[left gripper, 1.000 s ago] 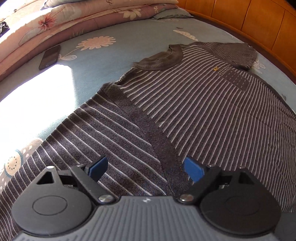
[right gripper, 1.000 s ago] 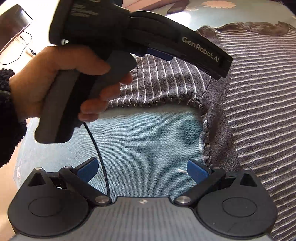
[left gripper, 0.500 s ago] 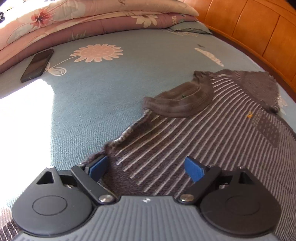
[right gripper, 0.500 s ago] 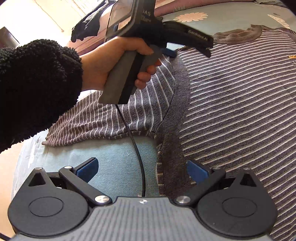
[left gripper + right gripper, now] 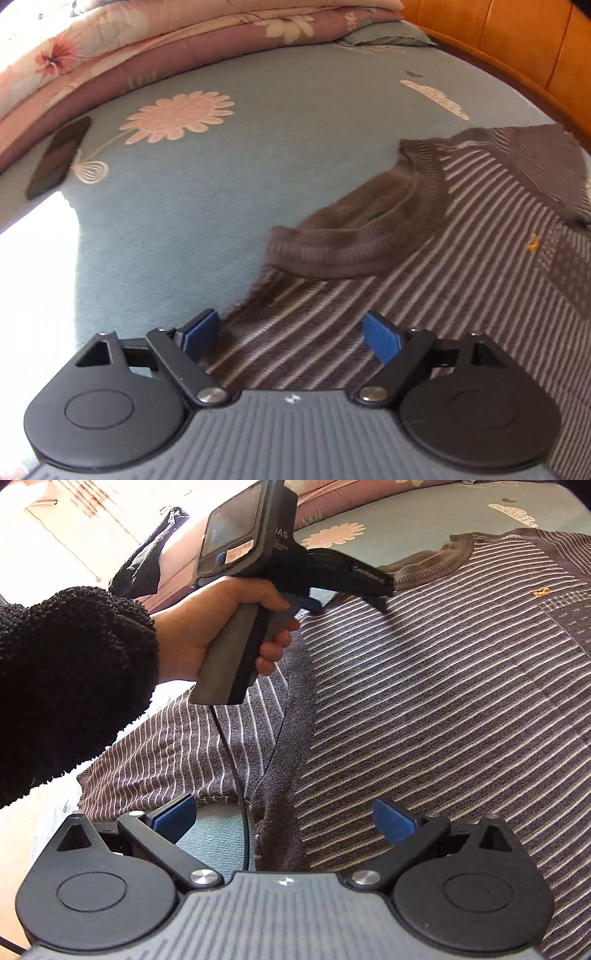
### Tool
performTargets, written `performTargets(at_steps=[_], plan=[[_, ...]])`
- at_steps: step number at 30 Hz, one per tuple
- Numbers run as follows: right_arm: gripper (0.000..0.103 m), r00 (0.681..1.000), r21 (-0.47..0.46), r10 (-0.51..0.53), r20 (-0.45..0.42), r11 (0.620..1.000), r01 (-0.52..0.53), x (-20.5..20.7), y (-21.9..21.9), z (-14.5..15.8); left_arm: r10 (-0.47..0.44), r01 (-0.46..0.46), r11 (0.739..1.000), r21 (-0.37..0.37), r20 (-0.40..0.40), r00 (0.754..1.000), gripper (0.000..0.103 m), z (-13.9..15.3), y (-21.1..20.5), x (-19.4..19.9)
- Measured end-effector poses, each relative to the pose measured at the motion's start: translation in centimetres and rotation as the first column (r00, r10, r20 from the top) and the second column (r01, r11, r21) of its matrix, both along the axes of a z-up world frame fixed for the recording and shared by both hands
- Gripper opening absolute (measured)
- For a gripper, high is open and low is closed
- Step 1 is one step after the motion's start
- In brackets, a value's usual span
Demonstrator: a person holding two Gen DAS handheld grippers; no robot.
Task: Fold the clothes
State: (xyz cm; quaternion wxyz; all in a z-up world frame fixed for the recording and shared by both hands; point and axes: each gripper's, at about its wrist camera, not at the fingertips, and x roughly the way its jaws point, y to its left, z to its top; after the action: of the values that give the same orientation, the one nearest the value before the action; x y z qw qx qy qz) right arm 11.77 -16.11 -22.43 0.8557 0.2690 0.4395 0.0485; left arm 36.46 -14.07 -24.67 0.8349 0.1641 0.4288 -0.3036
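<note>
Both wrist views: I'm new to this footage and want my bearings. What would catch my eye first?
The grey striped sweater spread flat on the blue flowered bedsheet fills most of both views, its ribbed collar toward the far side. In the right wrist view, a hand in a black fuzzy sleeve holds the left gripper over the sweater's shoulder, fingers apart. A dark phone lies at the far left, beside folded floral quilts.

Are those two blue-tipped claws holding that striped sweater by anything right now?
No. The left gripper and right gripper both have open jaws above the grey striped knitted sweater, gripping nothing.
</note>
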Motion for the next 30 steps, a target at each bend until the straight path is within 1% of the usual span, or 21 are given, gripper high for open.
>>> performTargets(at_steps=[1, 4, 8, 10, 13, 15, 19, 23, 25, 28, 29, 30], plan=[[0.103, 1.000, 0.002, -0.007, 0.000, 1.000, 0.007, -0.1, -0.2, -0.1, 0.016, -0.016, 1.000, -0.025, 0.012, 1.000, 0.082, 0.8, 0.7, -0.1], [0.103, 0.999, 0.011, -0.035, -0.014, 0.999, 0.035, -0.5, -0.7, -0.2, -0.009, 0.009, 0.998, -0.056, 0.003, 1.000, 0.083, 3.3, 2.7, -1.5], [0.103, 0.999, 0.039, -0.032, -0.003, 0.999, 0.032, -0.8, -0.5, 0.3, -0.037, 0.034, 0.998, -0.054, -0.047, 0.998, 0.083, 5.3, 5.8, -4.5], [0.103, 1.000, 0.040, -0.011, 0.009, 0.999, 0.010, -0.8, 0.0, 0.6, -0.038, 0.036, 0.999, -0.026, -0.050, 0.998, 0.083, 5.6, 7.2, -6.3], [0.103, 1.000, 0.035, 0.013, 0.024, 0.999, -0.014, -1.1, 0.7, 1.1, 0.060, -0.061, 0.998, -0.031, -0.025, 0.998, 0.083, 4.9, 10.3, -8.3], [0.103, 0.999, 0.034, 0.028, 0.019, 0.999, -0.028, -1.4, 1.2, 1.2, 0.128, -0.128, 0.991, -0.039, -0.009, 0.992, 0.083, 4.5, 12.3, -9.6], [0.103, 0.998, 0.007, 0.065, 0.012, 0.998, -0.065, -2.5, 2.4, 0.8, 0.262, -0.260, 0.964, -0.057, 0.023, 0.965, 0.083, 3.6, 16.5, -12.2], [0.103, 0.996, -0.032, 0.086, -0.024, 0.996, -0.086, -3.2, 4.4, 0.0, 0.393, -0.388, 0.919, -0.072, 0.064, 0.917, 0.082, 2.3, 20.5, -13.3], [0.103, 0.996, -0.041, 0.087, -0.033, 0.995, -0.089, -3.3, 5.7, -0.1, 0.420, -0.414, 0.907, -0.072, 0.113, 0.901, 0.082, 2.1, 22.1, -13.8], [0.103, 0.995, -0.062, 0.101, -0.022, 0.993, -0.103, -3.2, 7.8, 0.5, 0.439, -0.442, 0.896, -0.037, 0.215, 0.872, 0.082, 1.8, 24.0, -14.8], [0.103, 0.994, -0.066, 0.109, -0.017, 0.992, -0.110, -3.1, 8.5, 0.8, 0.443, -0.446, 0.894, -0.034, 0.216, 0.870, 0.082, 1.6, 24.8, -15.0], [0.103, 0.993, -0.069, 0.120, -0.011, 0.990, -0.121, -2.9, 9.4, 1.0, 0.444, -0.447, 0.894, -0.036, 0.201, 0.873, 0.082, 1.3, 25.5, -15.1]])
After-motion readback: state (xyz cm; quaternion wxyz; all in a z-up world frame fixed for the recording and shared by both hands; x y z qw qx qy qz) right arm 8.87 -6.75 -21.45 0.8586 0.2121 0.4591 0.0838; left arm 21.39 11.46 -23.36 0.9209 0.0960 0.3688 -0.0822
